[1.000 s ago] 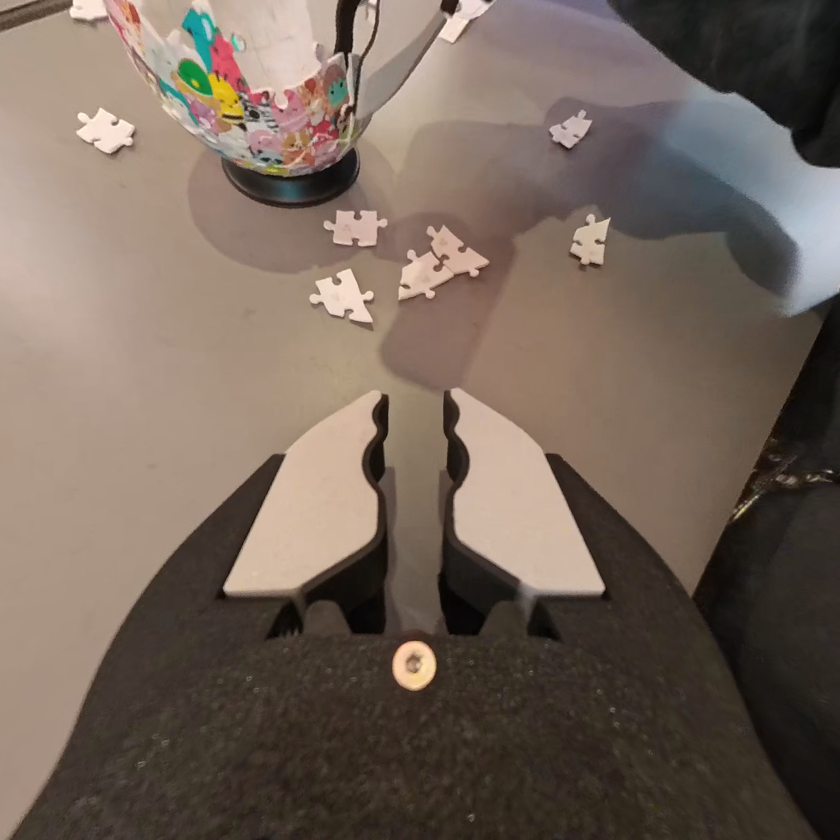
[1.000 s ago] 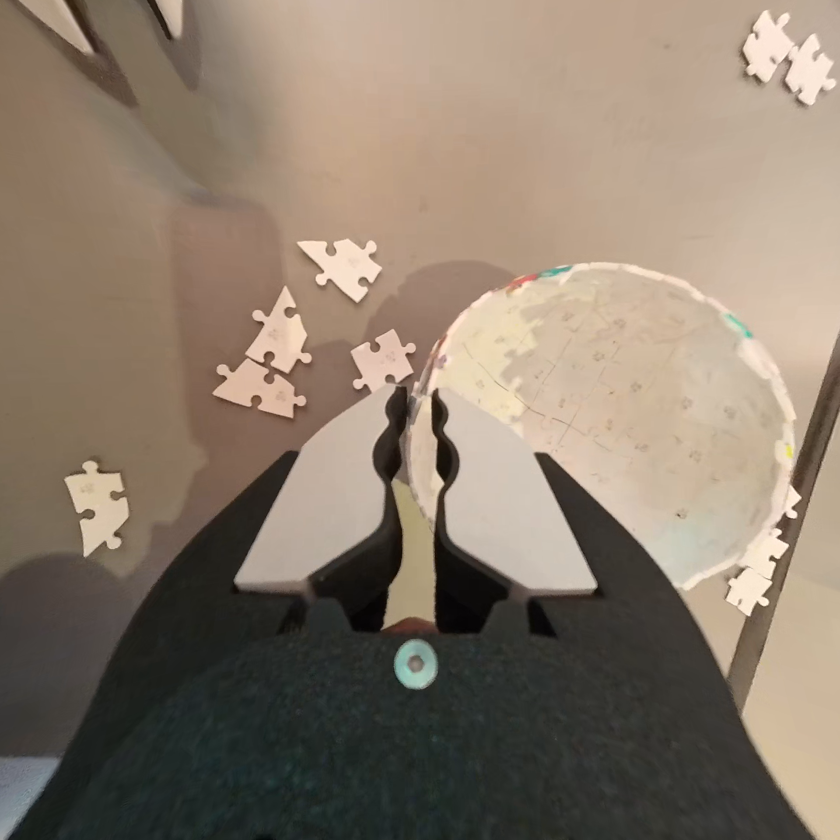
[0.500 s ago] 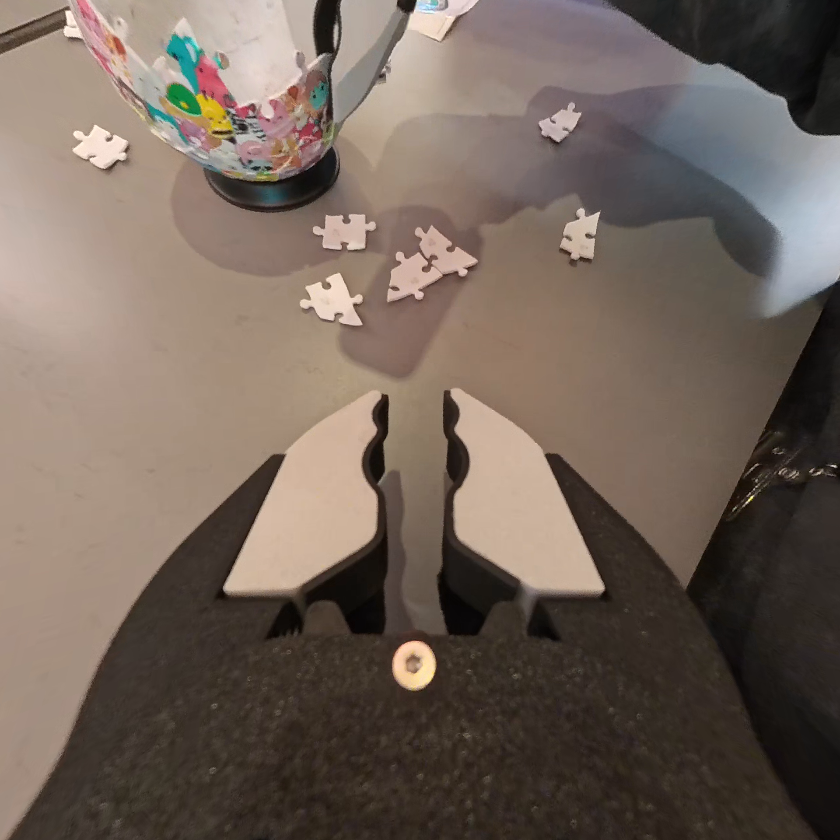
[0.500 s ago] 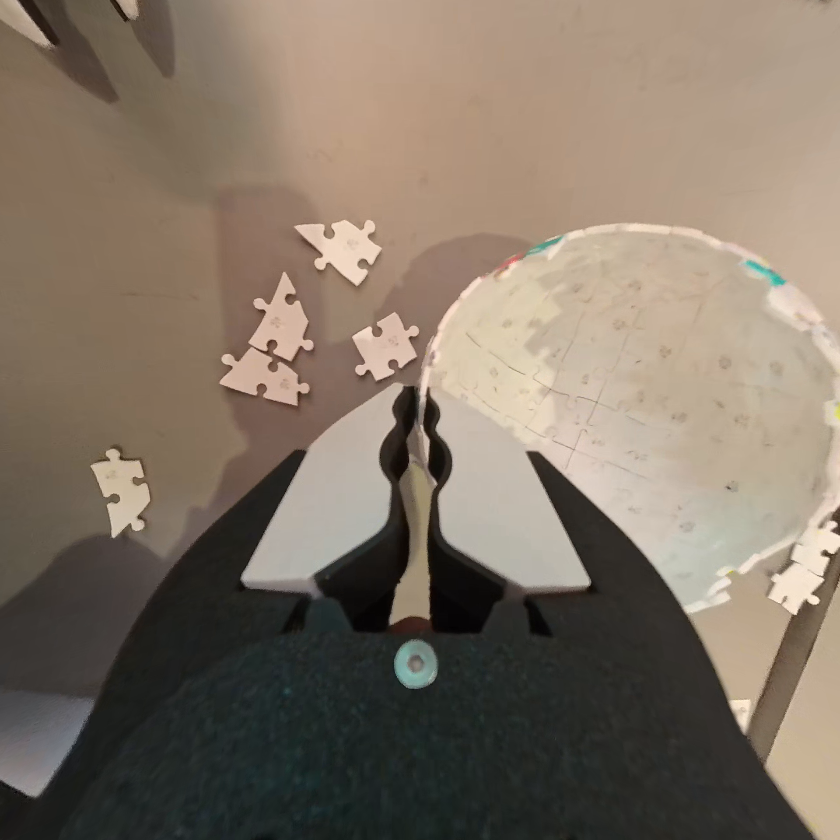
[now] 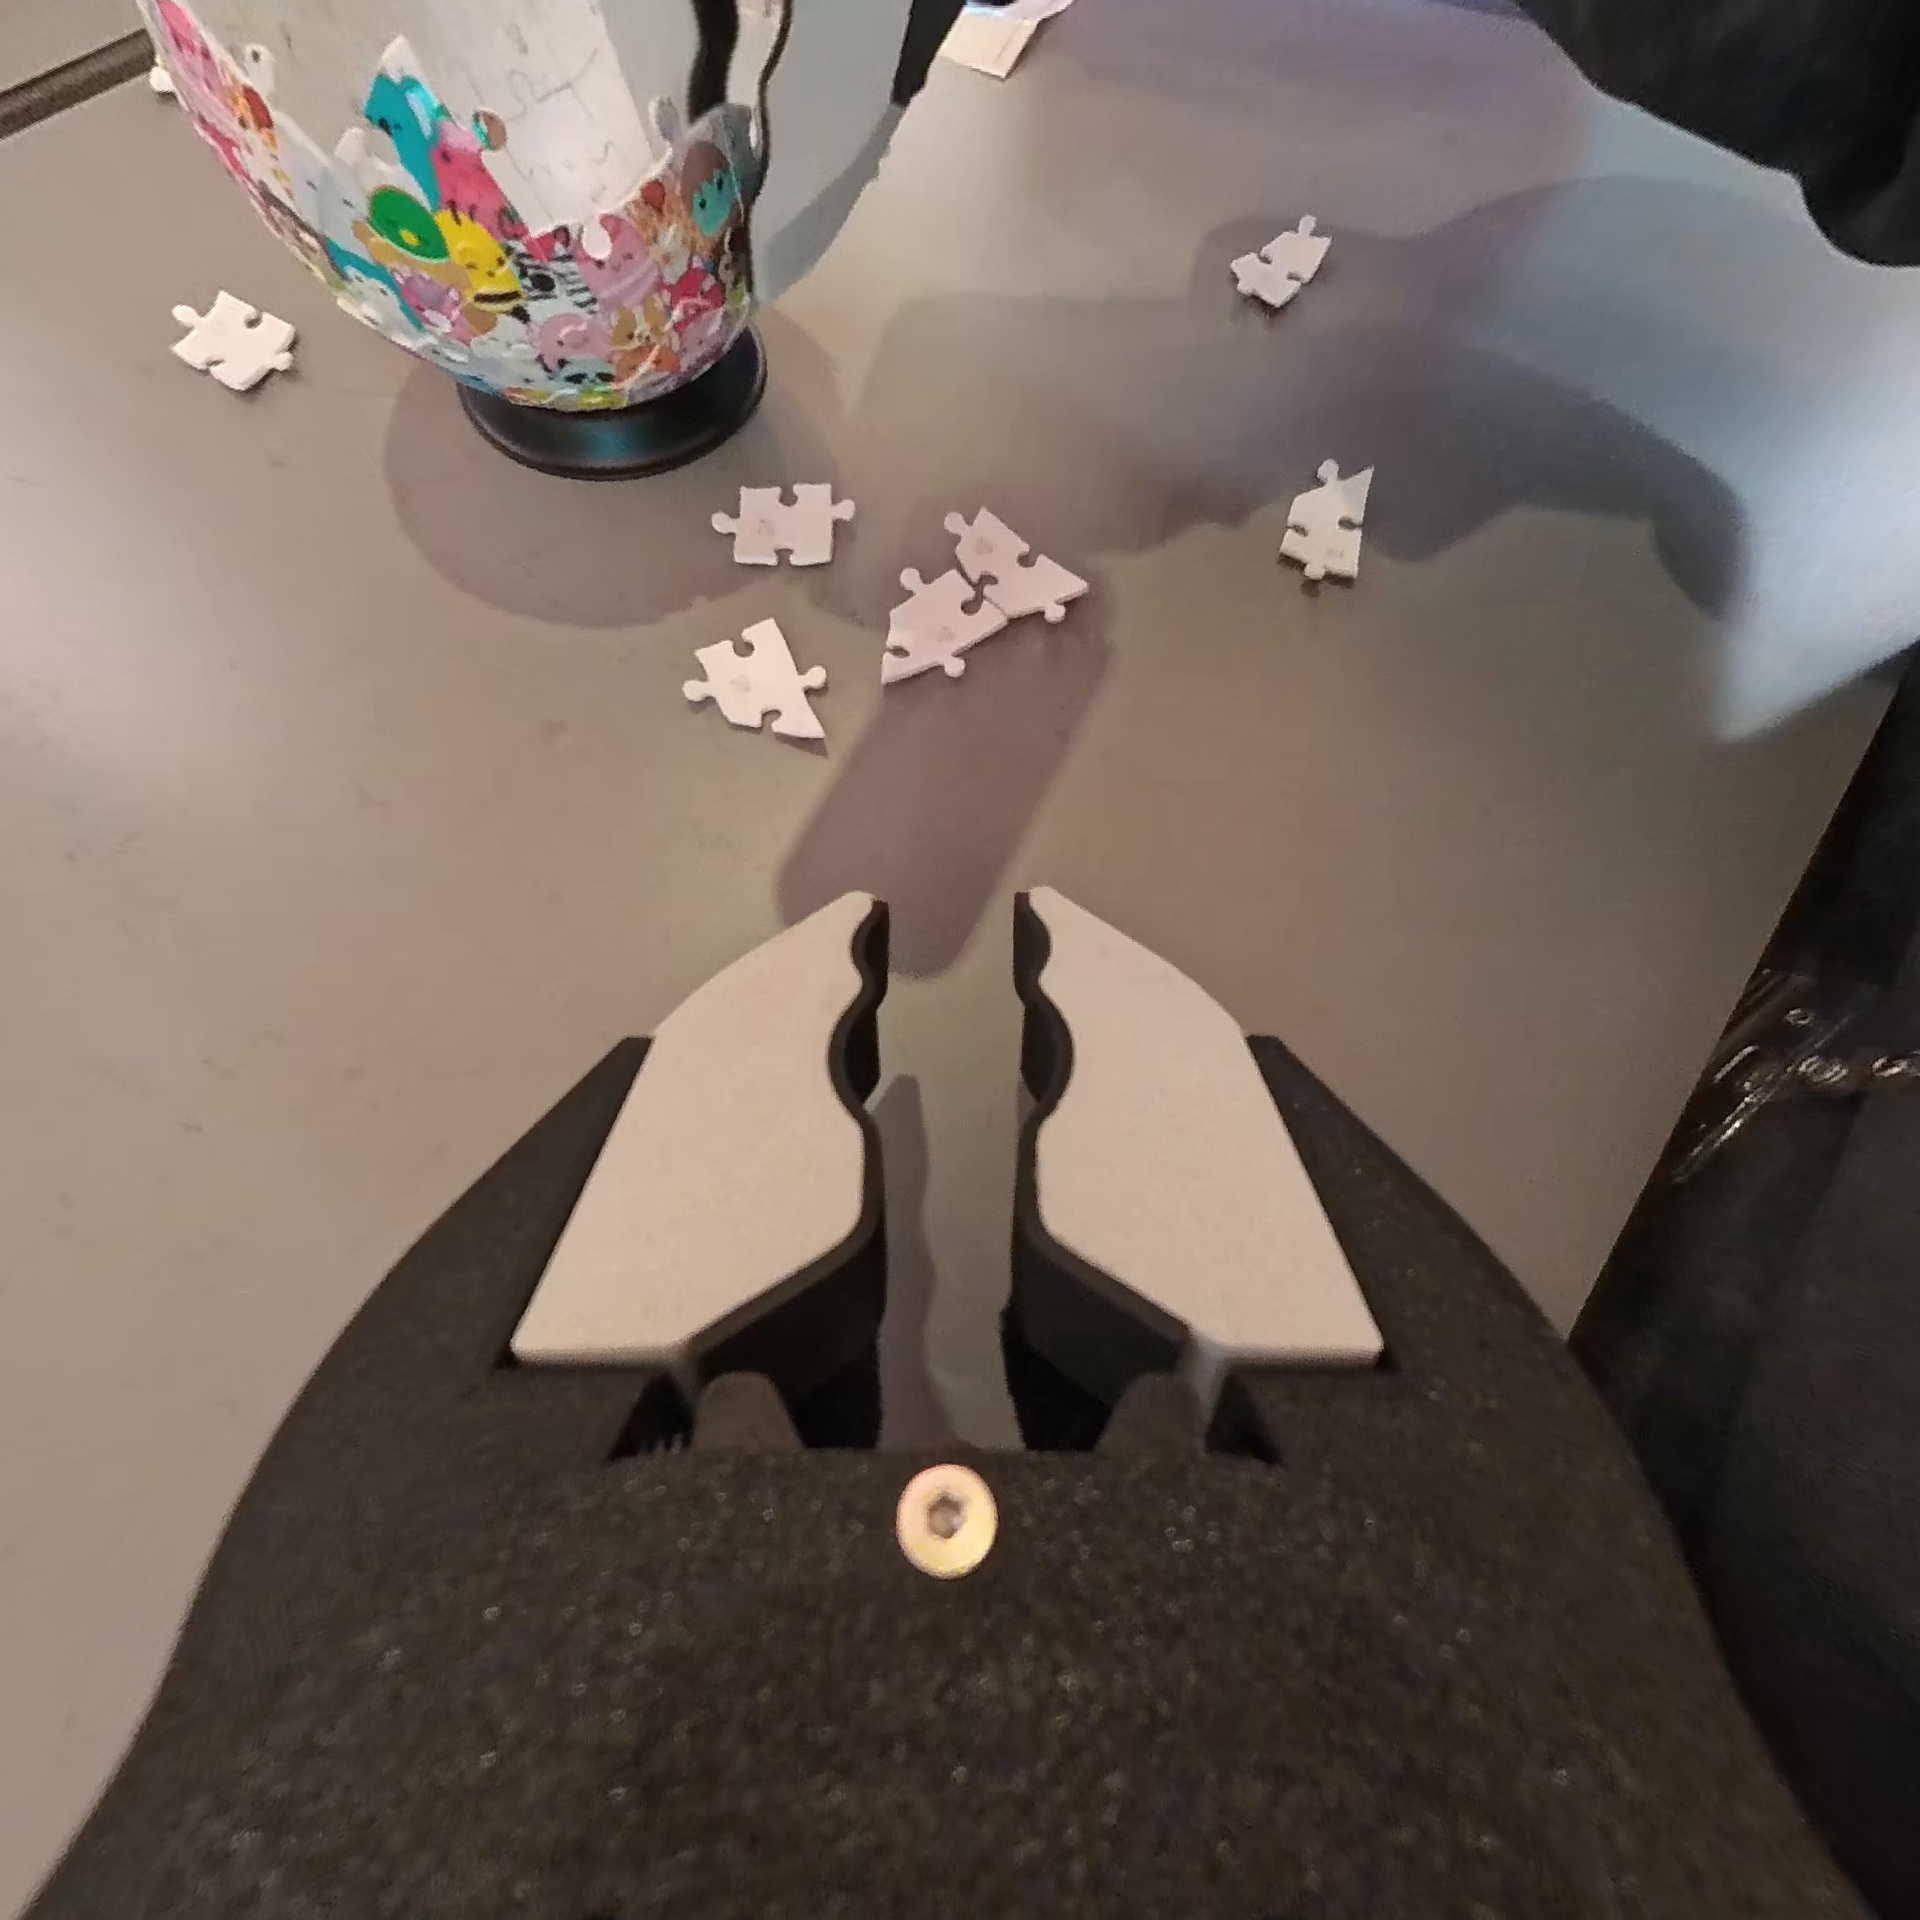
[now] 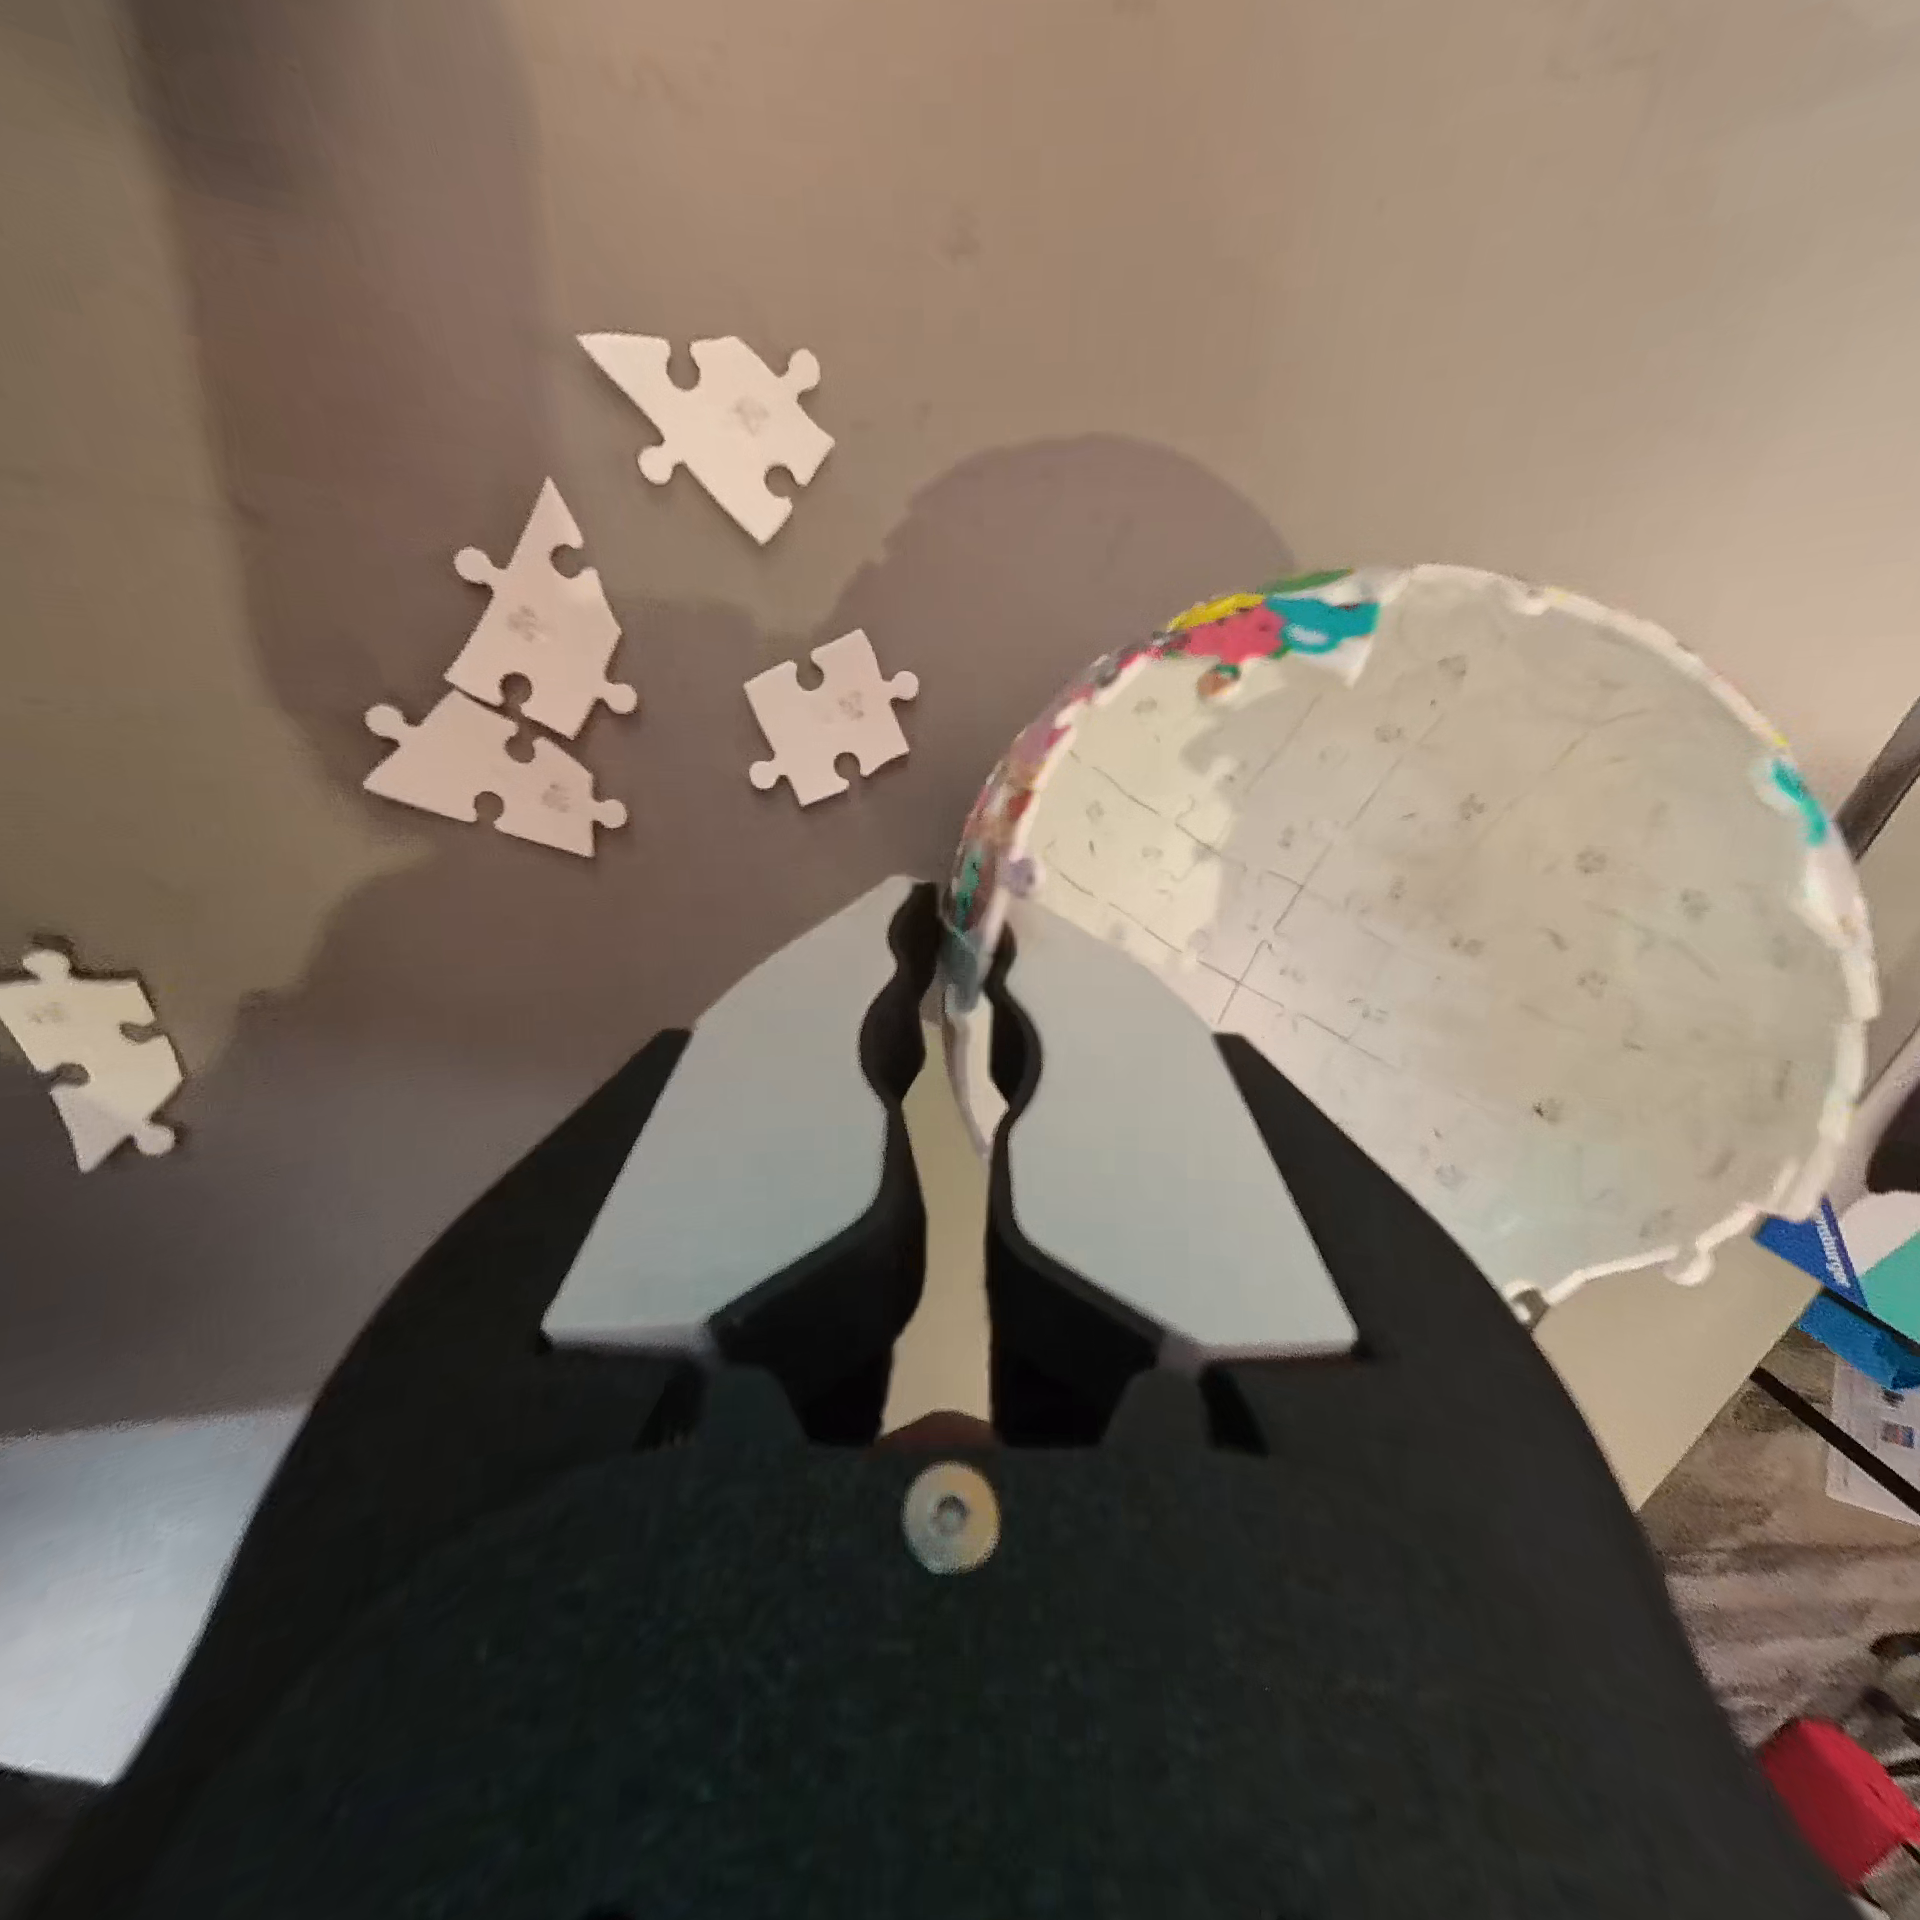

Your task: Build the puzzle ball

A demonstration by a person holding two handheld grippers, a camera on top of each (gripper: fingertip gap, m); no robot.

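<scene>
Right wrist view: right gripper clamped on rim of half-built ball, steadying it on black stand. Left gripper open, empty, hovering over table. Next, prob. — grab a loose piece, face-down, flat, awkward to pinch. Pieces near stand crowd approach.

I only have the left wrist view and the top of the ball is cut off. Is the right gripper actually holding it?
Observer: Yes. The right gripper is shut on the rim of the ball, one finger inside the shell and one outside.
Operator: Any loose pieces inside the ball?
Observer: None that I can see. Only bare white backs show inside.
Operator: What lies past the ball?
Observer: A blue box shows beyond the table edge.
</scene>
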